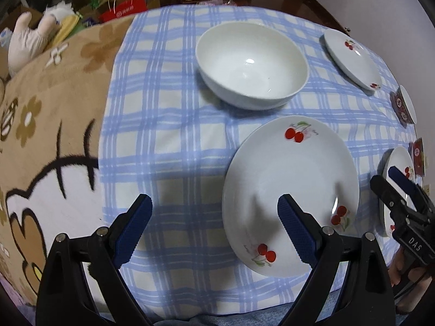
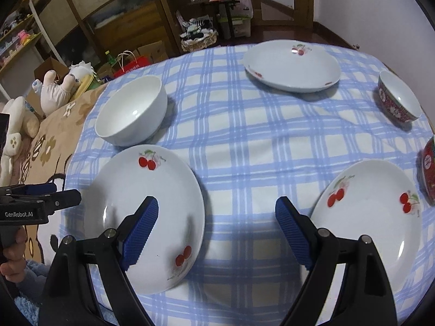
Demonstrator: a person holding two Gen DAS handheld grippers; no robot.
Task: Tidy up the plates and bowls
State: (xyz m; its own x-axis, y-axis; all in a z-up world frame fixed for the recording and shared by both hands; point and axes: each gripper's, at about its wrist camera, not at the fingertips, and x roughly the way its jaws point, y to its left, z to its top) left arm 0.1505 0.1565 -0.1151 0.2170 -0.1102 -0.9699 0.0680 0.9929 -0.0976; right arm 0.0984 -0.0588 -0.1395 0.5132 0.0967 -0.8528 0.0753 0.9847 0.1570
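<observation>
Left gripper (image 1: pixel 214 203): angled steeply down over the near-left part of the blue-checked cloth (image 1: pixel 168 114), jaws spread wide, nothing between them. One blue pad overlaps the near-left cherry plate (image 1: pixel 291 179); the other sits over bare cloth. No contact can be confirmed.

Right gripper (image 2: pixel 217 206): tilted down less steeply, jaws also spread wide and empty. It hangs over bare cloth between two cherry plates, the left one (image 2: pixel 146 206) and the right one (image 2: pixel 369 222), both near the front edge.

View differences: the right wrist view takes in the whole setting. A third cherry plate (image 2: pixel 292 65) lies toward the far edge, a red patterned bowl (image 2: pixel 398 96) sits at the far-right edge, and a second red bowl (image 2: pixel 429 171) is cut off at the right edge. The left wrist view compresses these at its right margin, but shows the brown cartoon blanket (image 1: pixel 54 125) beside the cloth's left edge more fully. Each view catches the opposite gripper at its margin, with fingers of a hand (image 2: pixel 13 258) on the handle.

Orientation: the plain white bowl (image 1: pixel 251 62) stands upright, mouth up, toward the left edge behind the near-left plate, apart from it. All plates lie flat, face up; being round, they have no long axis.
</observation>
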